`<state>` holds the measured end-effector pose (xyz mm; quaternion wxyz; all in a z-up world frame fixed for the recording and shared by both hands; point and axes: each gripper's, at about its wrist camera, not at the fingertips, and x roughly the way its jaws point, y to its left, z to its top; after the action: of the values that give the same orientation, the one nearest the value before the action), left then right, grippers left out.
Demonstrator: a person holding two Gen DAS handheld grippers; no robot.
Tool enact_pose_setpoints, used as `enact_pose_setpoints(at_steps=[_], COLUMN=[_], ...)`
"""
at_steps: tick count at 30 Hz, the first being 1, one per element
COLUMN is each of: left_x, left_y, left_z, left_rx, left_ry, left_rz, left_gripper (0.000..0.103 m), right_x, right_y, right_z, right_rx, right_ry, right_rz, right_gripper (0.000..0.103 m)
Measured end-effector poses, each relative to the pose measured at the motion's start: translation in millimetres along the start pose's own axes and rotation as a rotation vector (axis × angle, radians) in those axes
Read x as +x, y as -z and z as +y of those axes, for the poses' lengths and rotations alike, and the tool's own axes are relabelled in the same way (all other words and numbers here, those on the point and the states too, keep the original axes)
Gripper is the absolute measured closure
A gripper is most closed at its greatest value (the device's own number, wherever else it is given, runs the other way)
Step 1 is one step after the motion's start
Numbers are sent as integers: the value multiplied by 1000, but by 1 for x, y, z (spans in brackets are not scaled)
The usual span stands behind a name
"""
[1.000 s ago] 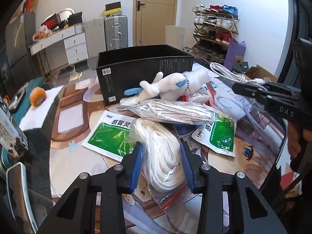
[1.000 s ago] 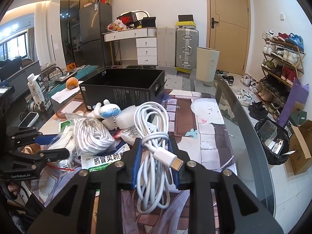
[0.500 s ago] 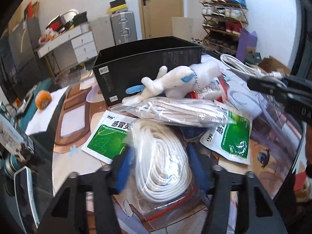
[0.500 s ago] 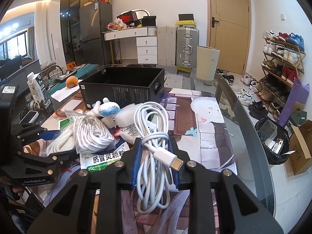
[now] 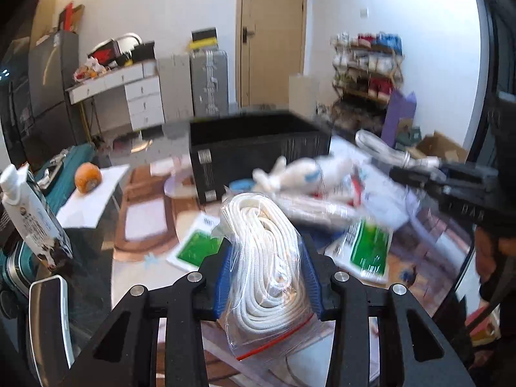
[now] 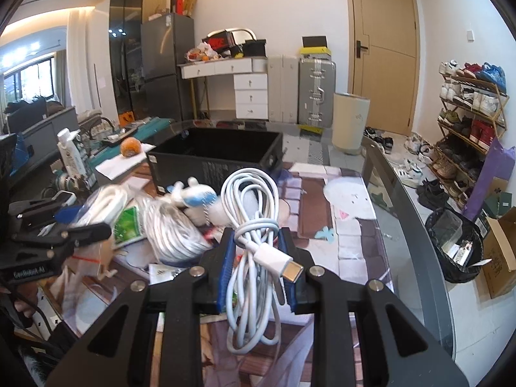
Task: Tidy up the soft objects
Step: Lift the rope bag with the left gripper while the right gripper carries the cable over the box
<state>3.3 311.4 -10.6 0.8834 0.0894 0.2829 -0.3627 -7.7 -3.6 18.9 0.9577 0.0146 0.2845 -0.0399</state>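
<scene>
Cluttered table: left gripper clamps the bagged white rope at lower centre; right gripper pinches the coiled charging cable.

— What is the rope wrapped in?
— A clear, glossy plastic bag; the rope itself looks like woven white cord.
— And the cable?
— Smooth white plastic with a metal plug tip. The far box is matt black; the toy looks like soft plush.
</scene>
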Motion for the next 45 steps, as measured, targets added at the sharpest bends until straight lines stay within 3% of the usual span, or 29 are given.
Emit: enact_pose_setpoints(at_steps=[6,12,26,45], left_x=[-24,-20,33,99], left_y=[-26,-56,-107,-126], left_z=[3,7,29,48], left_rx=[-24,-25,-33,-3], left_ry=[-10,-7,-31,-69], left_rz=[-144,-184,-169,-113], left_gripper=[64,63,63,63], right_x=[-11,-8,32,99], right_y=[-10,-25,-69,-92], right_z=[7,11,14,10], right_rx=[-8,-18,-62,-105], right_ry=[-42,-67,-91,-119], right_rz=[-49,-65,-73,-28], right_gripper=[77,77,77,77])
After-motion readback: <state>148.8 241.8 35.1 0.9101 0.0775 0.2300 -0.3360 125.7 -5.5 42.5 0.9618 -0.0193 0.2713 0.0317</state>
